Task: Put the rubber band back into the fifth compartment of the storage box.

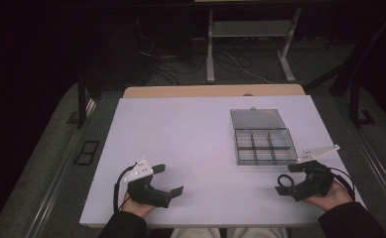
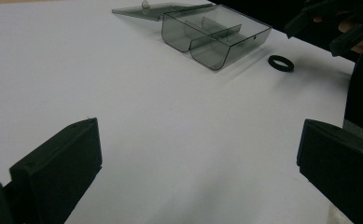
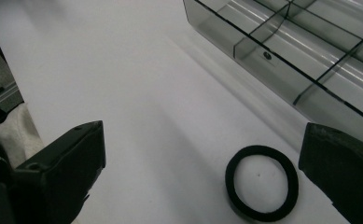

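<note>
**Over the white counter, both grippers spread wide near a black ring**

Near the counter's (image 1: 190, 134) front edge, the person's forearms come in from below in dark sleeves, one at each corner. The left hand (image 1: 137, 204) holds the left gripper (image 1: 169, 179) low over the front-left part of the surface, its jaws spread far apart with nothing between them; in the left gripper view they stand at the two bottom corners with bare white surface in the gap. The right hand (image 1: 329, 197) holds the right gripper (image 1: 289, 178) at the front-right, its grey three-cornered plate (image 1: 319, 152) tilted up toward the box, and its jaws are likewise released and wide apart.

A black rubber ring (image 3: 261, 182) lies flat on the counter between the right gripper's jaws, closer to the jaw on the right of that view and touching neither. From above the ring (image 1: 285, 179) sits just in front of the box's near right corner. From the left gripper view it (image 2: 281, 63) lies far off, beside the box.

The box is a smoky clear plastic organiser box (image 1: 265, 146) with six compartments in two rows of three, all of them bare, its hinged lid (image 1: 258, 119) laid open flat behind it.

Beyond the white surface a strip of pale wood (image 1: 213, 91) shows at the far edge. The room is dark, with grey floor, white legs of another table (image 1: 210, 59) and loose cables (image 1: 165, 69) on the floor.
</note>
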A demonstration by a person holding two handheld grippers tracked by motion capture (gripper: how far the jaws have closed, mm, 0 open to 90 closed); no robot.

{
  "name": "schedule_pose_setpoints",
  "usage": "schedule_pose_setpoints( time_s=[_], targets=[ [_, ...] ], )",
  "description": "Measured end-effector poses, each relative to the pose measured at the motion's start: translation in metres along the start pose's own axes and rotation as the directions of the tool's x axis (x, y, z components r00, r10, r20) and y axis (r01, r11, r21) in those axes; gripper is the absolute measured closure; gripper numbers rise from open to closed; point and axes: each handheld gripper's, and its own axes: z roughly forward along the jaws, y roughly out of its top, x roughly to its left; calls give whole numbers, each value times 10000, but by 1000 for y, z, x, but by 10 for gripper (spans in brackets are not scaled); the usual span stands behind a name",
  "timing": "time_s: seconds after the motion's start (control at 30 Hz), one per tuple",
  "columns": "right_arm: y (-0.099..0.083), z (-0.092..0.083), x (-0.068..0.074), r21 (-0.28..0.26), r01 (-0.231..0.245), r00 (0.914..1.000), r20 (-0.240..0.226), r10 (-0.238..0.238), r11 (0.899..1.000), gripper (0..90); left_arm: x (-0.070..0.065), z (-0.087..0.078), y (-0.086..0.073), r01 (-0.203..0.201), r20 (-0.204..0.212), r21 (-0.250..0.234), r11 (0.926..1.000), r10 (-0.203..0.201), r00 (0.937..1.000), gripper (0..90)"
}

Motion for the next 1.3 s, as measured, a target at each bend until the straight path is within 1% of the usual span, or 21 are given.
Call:
schedule_pose_setpoints(
  time_s=[0.2, 0.43, 0.57, 0.7, 0.77, 0.87, 0.9, 1.0, 1.07, 1.17, 1.3],
  targets=[
    [-5, 4, -4, 428, -2, 10000, -23, 3, 9991, 4, 0, 0, 0, 5, -12, 5, 10000, -5, 10000, 0],
    [-9, 8, -6, 741, -1, 10000, -64, 5, 9973, 4, 1, 1, -1, -12, -15, 101, 9999, 12, 10000, 0],
    [-12, 12, -9, 1049, 93, 9999, -88, -84, 9944, 4, 1, 1, -1, 52, 11, 42, 10000, -52, 10000, 0],
    [-12, 14, -9, 1184, 88, 9999, -109, -75, 9929, 5, 1, 1, -1, 122, 71, 4, 9999, -122, 9999, 0],
    [-13, 14, -9, 1244, 135, 9998, -132, -120, 9921, 55, 1, 0, -1, 129, 70, 10, 9999, -129, 9999, 0],
    [-13, 14, -11, 1351, 116, 9999, -64, -109, 9908, 70, 1, 0, -1, 120, 69, 11, 9999, -120, 9999, 0],
    [-14, 13, -11, 1383, 202, 9997, -172, -180, 9902, 158, 1, 0, -1, 120, 68, 11, 9999, -120, 9999, 0],
    [-14, 13, -11, 1440, 204, 9997, -154, -183, 9894, 168, 1, 0, -1, 127, 72, 9, 9999, -127, 9999, 0],
    [-14, 13, -11, 1550, 228, 9996, -172, -204, 9876, 221, 1, 0, -1, 119, 64, 19, 9999, -119, 9999, 0],
    [-15, 13, -12, 1613, 280, 9996, -116, -264, 9865, 259, 1, 1, -1, 110, 66, 26, 9999, -110, 9999, 0],
    [-15, 13, -12, 1638, 255, 9997, -42, -252, 9862, 351, 1, 1, -1, 105, 80, 24, 9999, -105, 9999, 0]
  ],
)
